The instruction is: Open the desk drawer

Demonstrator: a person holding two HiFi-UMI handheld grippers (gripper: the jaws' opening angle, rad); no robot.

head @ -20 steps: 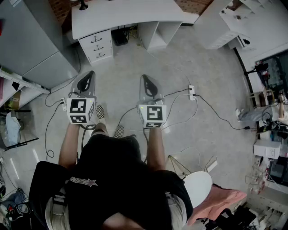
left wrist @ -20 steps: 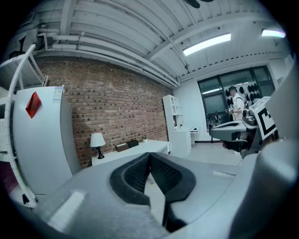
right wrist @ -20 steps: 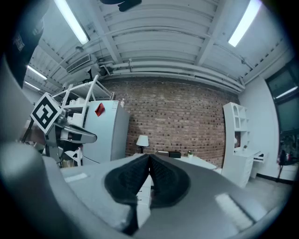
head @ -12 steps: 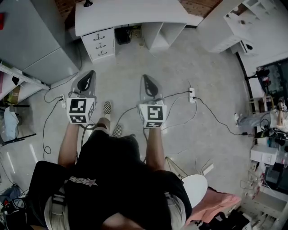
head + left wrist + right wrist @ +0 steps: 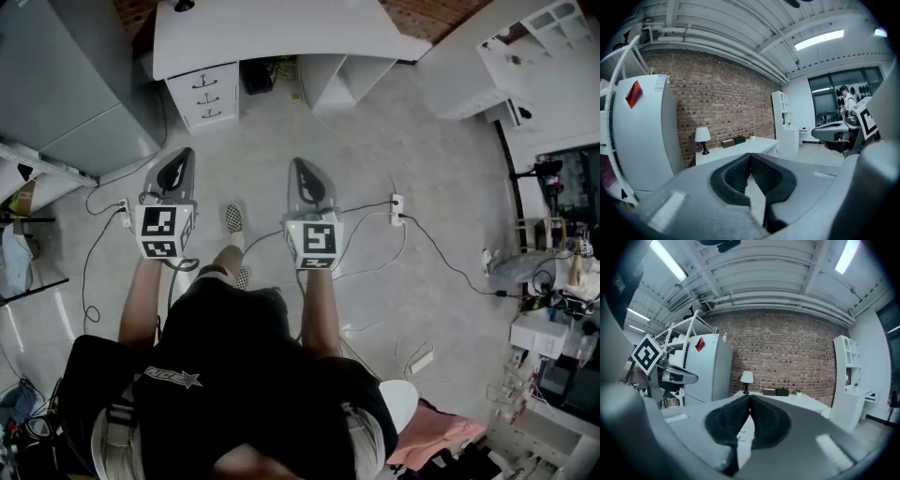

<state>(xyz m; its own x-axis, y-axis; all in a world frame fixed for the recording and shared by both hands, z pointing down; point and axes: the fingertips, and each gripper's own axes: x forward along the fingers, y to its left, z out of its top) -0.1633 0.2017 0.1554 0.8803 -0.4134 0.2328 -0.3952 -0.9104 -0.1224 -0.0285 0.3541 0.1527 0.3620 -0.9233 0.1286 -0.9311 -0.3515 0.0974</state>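
Plainly, left gripper (image 5: 179,157) and right gripper (image 5: 303,164) pinch ribbed black pads (image 5: 736,177) together, empty, facing the white desk (image 5: 272,33).

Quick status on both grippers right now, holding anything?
Left gripper: jaws closed, nothing between them.
Right gripper: jaws closed, nothing between them.

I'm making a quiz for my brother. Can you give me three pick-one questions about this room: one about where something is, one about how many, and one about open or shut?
1. Where is the lamp? A on the desk; B on the floor; C on the fridge.
2. How many drawers has the desk? A one; B three; C five.
3. How are the right gripper's jaws? A wide apart; B shut, empty; C shut on a handle.
Answers: 1 A, it stands on the white top. 2 B, three handles in a stack. 3 B, they meet with nothing between.
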